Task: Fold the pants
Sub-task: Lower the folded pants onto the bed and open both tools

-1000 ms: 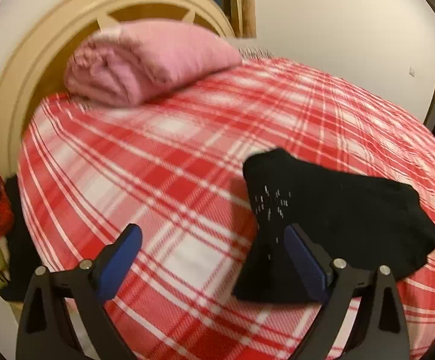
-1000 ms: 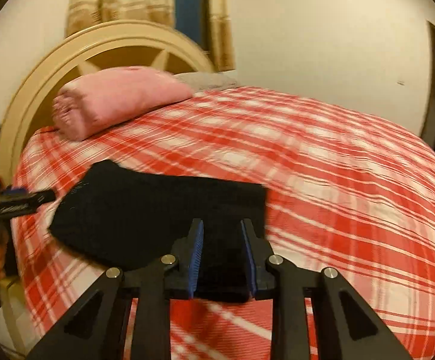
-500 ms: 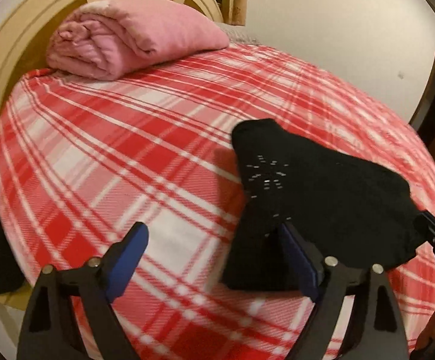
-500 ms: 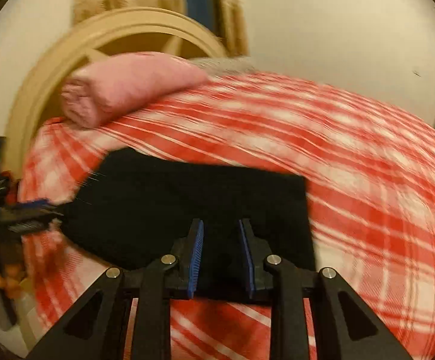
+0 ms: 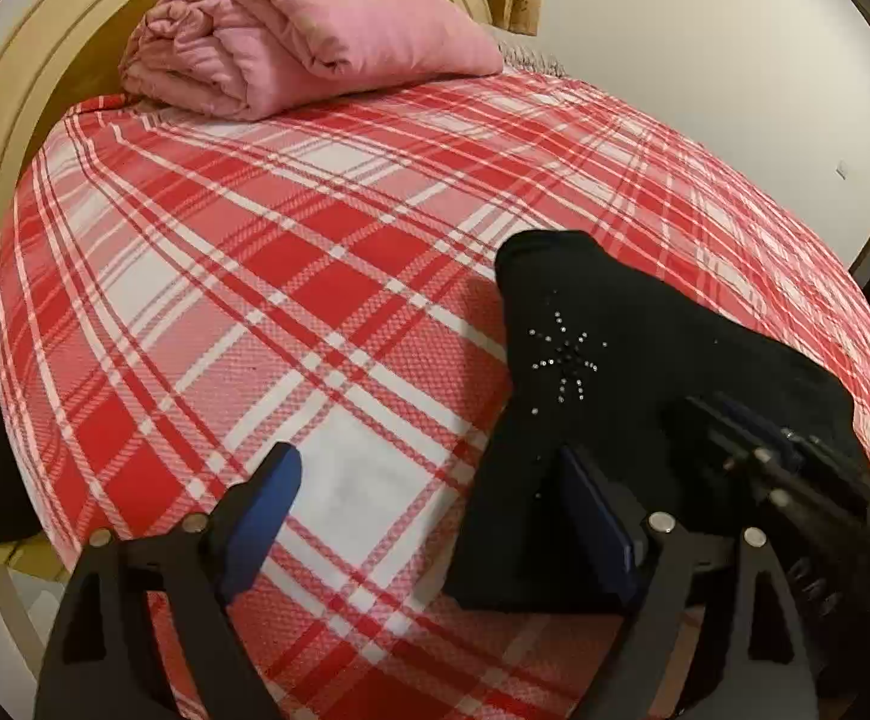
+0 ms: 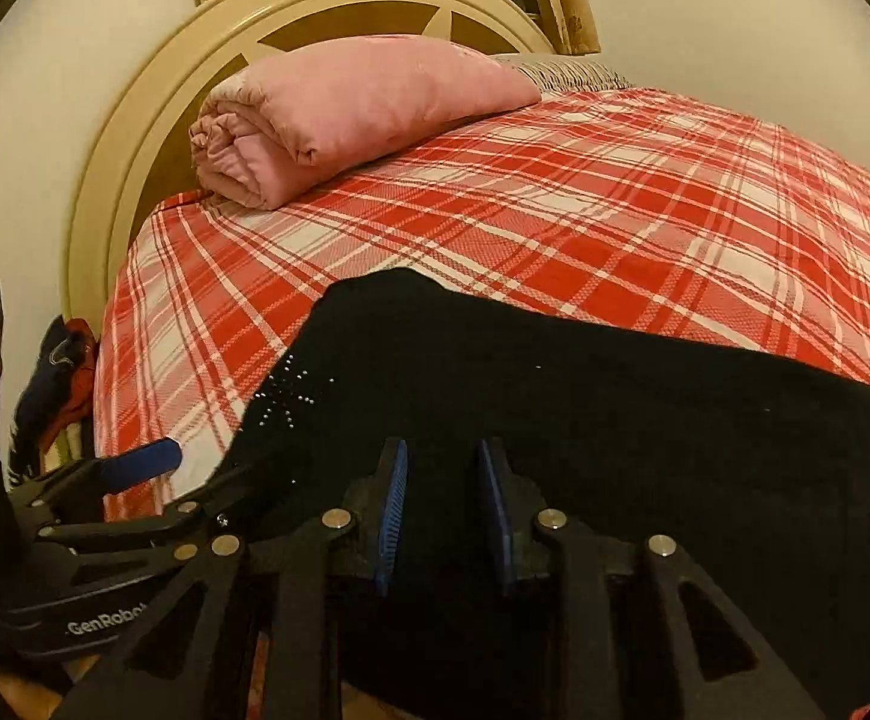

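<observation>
Left hand-held gripper spread wide over bed; right hand-held gripper narrowed, seemingly clamped on black pants.

a bed covered with a red and white plaid spread carries the folded black pants near its front edge, a sparkly star pattern on them, and a rolled pink blanket well apart at the cream headboard

Pants lie on the bed, rolled blanket behind by the headboard
</observation>
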{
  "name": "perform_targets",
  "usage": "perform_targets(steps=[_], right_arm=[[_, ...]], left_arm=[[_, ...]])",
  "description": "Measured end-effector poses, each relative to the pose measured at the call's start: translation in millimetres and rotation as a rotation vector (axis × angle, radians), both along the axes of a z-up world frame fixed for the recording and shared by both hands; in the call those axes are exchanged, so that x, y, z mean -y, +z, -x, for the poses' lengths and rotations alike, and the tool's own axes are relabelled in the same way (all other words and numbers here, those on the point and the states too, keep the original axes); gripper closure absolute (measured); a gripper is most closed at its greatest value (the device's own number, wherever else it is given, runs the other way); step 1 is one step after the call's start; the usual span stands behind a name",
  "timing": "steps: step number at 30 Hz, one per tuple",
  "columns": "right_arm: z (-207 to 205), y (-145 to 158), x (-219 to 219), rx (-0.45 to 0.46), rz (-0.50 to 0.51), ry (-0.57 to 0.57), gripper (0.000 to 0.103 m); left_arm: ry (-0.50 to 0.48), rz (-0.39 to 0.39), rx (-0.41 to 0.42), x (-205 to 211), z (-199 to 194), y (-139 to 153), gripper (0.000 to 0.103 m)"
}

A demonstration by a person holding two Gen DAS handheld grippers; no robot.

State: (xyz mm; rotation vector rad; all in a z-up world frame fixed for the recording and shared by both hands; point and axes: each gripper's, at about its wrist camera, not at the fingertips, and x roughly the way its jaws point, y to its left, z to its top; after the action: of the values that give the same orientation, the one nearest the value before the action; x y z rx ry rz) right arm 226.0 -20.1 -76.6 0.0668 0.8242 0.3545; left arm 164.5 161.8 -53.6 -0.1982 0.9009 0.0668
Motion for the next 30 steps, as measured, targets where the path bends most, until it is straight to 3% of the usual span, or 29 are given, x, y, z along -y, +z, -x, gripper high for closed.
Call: perform_targets(steps=[6,11,14,17,20,22,24,25,30], right_arm=[[31.7,26.5,57.5,0.082,0.050,-0.152,0.076],[50.3,12.6,100.1,0.025,0.085,-0.262,0.076],[61.9,2.0,108.0,0.009,0.051,-0.255,0.076],[68.1,3.2,99.0,0.018,0.104,-0.243,0.076],[77.0,14.0,100.0,0.030,0.065,-0.253,0.076],[87.4,22.6,103.0,0.056,0.035,-0.273,0.070],[100.6,30.9,103.9,0.082,0.011,-0.299,0.044],[108.6,34.5,104.7,0.095,-0.003,-0.305,0.039],[142.2,46.8,99.9,0.133,0.000,-0.314,0.037]], left_arm=[[0.002,-0.140,0.079,12.6,11.4,20.0,0.015],[-0.034,-0.126,0.132,22.7,15.4,31.0,0.015],[-0.069,-0.162,0.110,37.1,10.9,24.4,0.015],[-0.079,-0.195,0.041,43.1,6.5,9.3,0.015],[-0.070,-0.224,0.050,42.4,15.2,11.6,0.015],[-0.070,-0.230,0.062,42.3,21.3,16.5,0.015],[-0.068,-0.240,0.080,43.0,28.1,21.5,0.015],[-0.071,-0.240,0.089,44.1,31.8,23.7,0.015],[-0.097,-0.264,0.139,52.2,50.3,33.6,0.013]])
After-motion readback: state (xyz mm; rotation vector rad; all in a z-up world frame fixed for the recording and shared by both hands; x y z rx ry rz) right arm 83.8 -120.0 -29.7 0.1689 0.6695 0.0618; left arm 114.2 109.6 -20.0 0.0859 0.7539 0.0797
